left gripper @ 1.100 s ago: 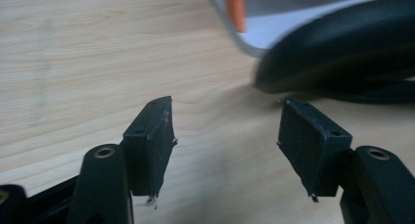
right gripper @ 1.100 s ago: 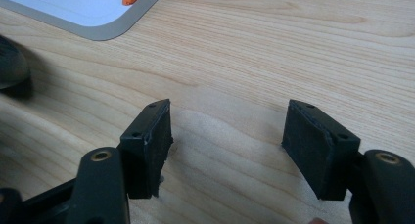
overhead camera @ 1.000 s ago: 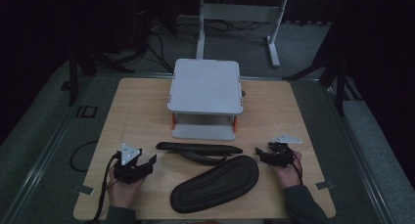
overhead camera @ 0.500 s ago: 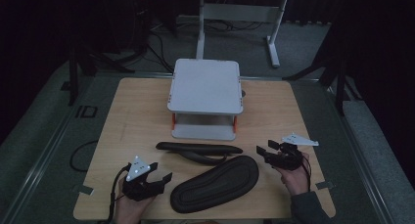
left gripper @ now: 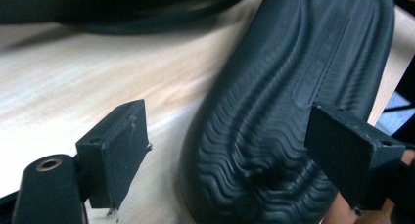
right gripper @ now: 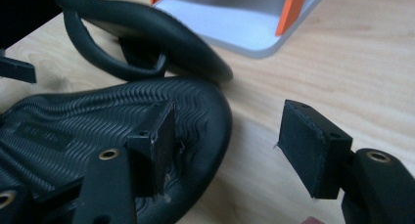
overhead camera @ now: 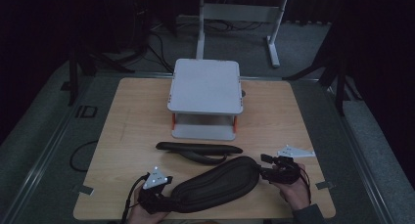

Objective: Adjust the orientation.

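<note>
A black sandal lies sole-up near the table's front edge, its wavy tread showing. My left gripper is open at the sandal's left end, one jaw on each side of it, not closed on it. My right gripper is open at the sandal's right end, with one jaw over the tread's edge and the other over bare wood. A second black sandal rests just behind the first, its strap looping out.
A white stand with orange legs sits at the table's back middle. The wooden table has bare wood to the left and right of the stand. Dark floor, cables and a metal frame lie beyond the table.
My left gripper has moved right and forward to the sandal's left end. My right gripper has shifted left up to the sandal's right end. The sandals have not moved.
</note>
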The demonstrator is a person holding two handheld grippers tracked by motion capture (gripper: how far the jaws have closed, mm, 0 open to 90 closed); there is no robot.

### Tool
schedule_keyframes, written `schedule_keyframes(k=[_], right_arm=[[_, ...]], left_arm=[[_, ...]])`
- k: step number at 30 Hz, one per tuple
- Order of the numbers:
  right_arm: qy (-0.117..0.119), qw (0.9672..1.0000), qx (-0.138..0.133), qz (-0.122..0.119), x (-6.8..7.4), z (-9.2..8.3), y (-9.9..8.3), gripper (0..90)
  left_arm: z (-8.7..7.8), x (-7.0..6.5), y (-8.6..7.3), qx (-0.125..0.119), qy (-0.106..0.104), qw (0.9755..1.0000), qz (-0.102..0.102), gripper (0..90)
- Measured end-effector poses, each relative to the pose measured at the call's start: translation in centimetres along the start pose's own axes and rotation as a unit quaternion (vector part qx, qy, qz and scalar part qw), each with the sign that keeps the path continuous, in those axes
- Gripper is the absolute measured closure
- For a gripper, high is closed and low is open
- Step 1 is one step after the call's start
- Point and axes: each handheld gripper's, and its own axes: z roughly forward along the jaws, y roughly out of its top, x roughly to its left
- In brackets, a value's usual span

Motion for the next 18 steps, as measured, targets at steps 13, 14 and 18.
schedule_keyframes(k=[13,14,18], right_arm=[[0.034,0.999,0.009,0.027,-1.1,-0.5,-1.2,41.0],[0.039,0.9988,0.009,0.03,-1.1,-0.5,-1.2,41.6],[0.04,0.9987,0.01,0.028,-1.0,-0.4,-1.2,41.7]], left_arm=[[1.6,0.2,-0.8,0.029,-0.088,0.9951,-0.036,21.7],[1.6,0.2,-0.8,0.033,-0.089,0.9949,-0.034,22.2],[1.3,0.4,-0.7,0.033,-0.099,0.994,-0.031,25.1]])
